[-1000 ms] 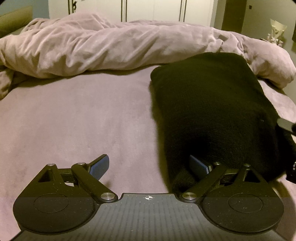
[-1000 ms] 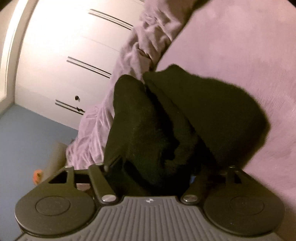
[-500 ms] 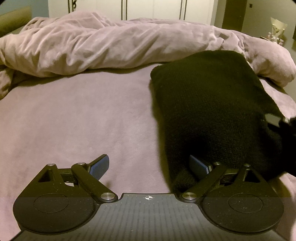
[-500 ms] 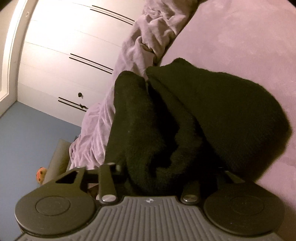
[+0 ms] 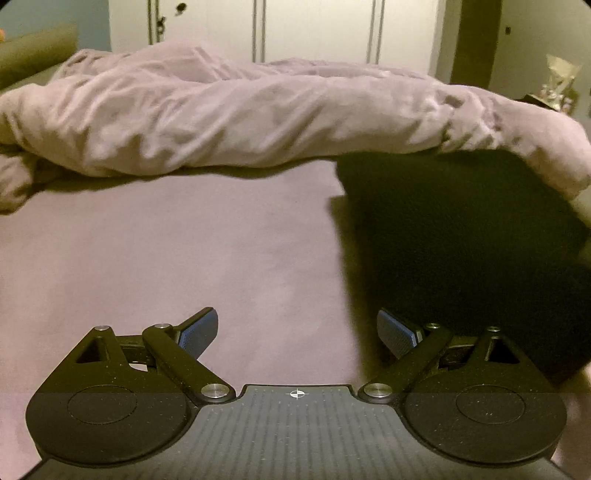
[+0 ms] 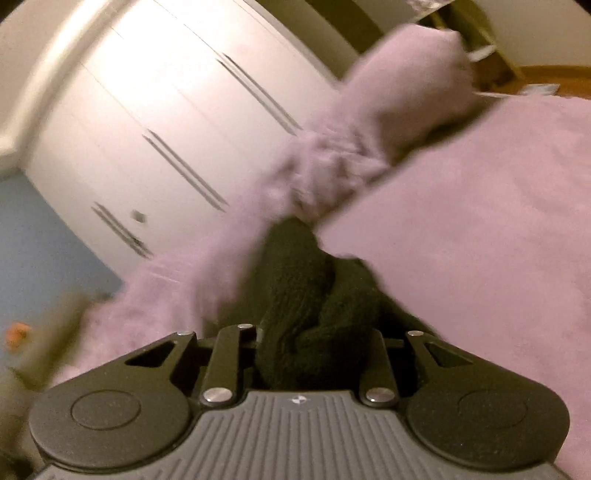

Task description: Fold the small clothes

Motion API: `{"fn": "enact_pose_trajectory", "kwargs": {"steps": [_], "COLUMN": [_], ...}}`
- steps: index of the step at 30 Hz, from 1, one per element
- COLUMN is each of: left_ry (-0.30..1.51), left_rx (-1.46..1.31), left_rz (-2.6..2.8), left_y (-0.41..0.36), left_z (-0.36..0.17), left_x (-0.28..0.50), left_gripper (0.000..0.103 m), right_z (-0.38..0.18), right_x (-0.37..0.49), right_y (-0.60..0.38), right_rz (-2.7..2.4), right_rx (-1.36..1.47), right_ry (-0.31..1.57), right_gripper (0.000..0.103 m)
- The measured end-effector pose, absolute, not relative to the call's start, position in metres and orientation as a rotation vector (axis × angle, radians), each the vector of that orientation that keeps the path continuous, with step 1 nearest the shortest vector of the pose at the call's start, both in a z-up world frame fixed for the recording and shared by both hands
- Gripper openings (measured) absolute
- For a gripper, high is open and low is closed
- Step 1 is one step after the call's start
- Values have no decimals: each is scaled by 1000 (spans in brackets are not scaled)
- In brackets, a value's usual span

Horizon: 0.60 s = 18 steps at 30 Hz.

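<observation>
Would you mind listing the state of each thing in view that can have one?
Left gripper: jaws open, holding nothing, above the bedsheet.
Right gripper: jaws shut on bunched black garment.
Black garment: lying on the bedsheet, bunched at the right gripper.
Duvet: rumpled, heaped along the far side.
Wardrobe doors: closed.
</observation>
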<state>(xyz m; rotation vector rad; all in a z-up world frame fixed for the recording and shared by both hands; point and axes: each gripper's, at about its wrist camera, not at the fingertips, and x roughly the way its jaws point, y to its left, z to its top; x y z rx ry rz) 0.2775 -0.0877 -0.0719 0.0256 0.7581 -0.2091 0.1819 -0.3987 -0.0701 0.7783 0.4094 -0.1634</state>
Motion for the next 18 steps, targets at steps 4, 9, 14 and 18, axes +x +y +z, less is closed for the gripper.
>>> {"fn": "enact_pose_trajectory", "kwargs": {"steps": [4, 9, 14, 18], "left_ry": [781, 782, 729, 782], "left_rx": [147, 104, 68, 221], "left_rz": [-158, -140, -146, -145], "left_y": [-116, -103, -103, -123], "left_z": [-89, -80, -69, -88], "left_x": [284, 285, 265, 267], "left_gripper": [97, 97, 97, 97], "right_z": [-106, -51, -38, -74], "right_x": [180, 154, 160, 194], "right_y": [-408, -411, -375, -357], "right_rz": [-173, -248, -142, -186], "right_rx": [779, 591, 386, 231], "right_ry": [553, 409, 416, 624], "right_gripper": [41, 66, 54, 47]}}
